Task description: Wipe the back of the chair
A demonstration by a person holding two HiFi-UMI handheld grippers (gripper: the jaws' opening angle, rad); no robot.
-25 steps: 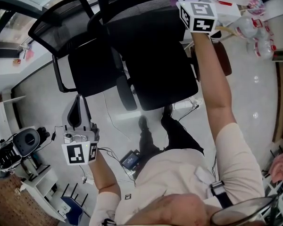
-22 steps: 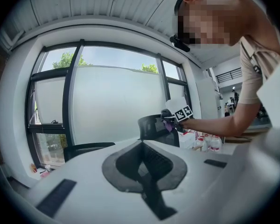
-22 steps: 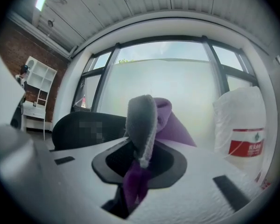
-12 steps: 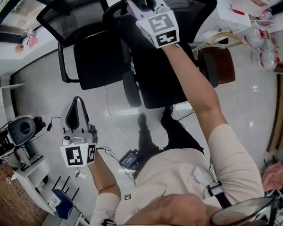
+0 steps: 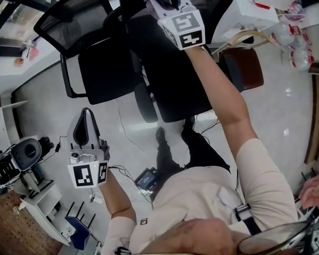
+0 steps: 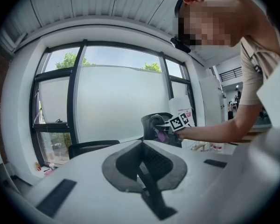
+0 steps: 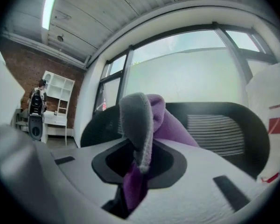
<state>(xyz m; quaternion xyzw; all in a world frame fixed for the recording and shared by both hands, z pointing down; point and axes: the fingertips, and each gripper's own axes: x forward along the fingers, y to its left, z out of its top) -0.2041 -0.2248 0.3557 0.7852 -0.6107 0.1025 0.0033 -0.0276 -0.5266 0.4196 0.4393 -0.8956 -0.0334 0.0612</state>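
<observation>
Since a second ago your right hand-held gripper (image 7: 134,169) has swung across the top of the chair (image 5: 178,84) toward your left, from the far corner to nearer the middle. Over the last half second it's barely shifted. Your left hand-held gripper (image 5: 86,118) hasn't really gone anywhere the whole time.

Right side: the jaws are clamped on a cloth (image 7: 144,125), grey on one face and purple on the other. It bunches up out of the jaws and flops forward past the tips. Straight ahead of that gripper, just beyond the cloth, is the black back (image 7: 224,125) with its ribbed panel. In the left gripper view the cloth looks like it's right up against the top edge of the back, but I can't tell how firmly it's touching. Your arm is stretched out over the seat, which sits below and behind the gripper.

Left side: jaws are closed together with nothing between them. It hangs low at your side over the floor (image 5: 53,105), well apart from the chair and pointing up toward it.

A second chair (image 5: 103,70) stands just beside the first, on the left-gripper side, ahead of those closed jaws.
</observation>
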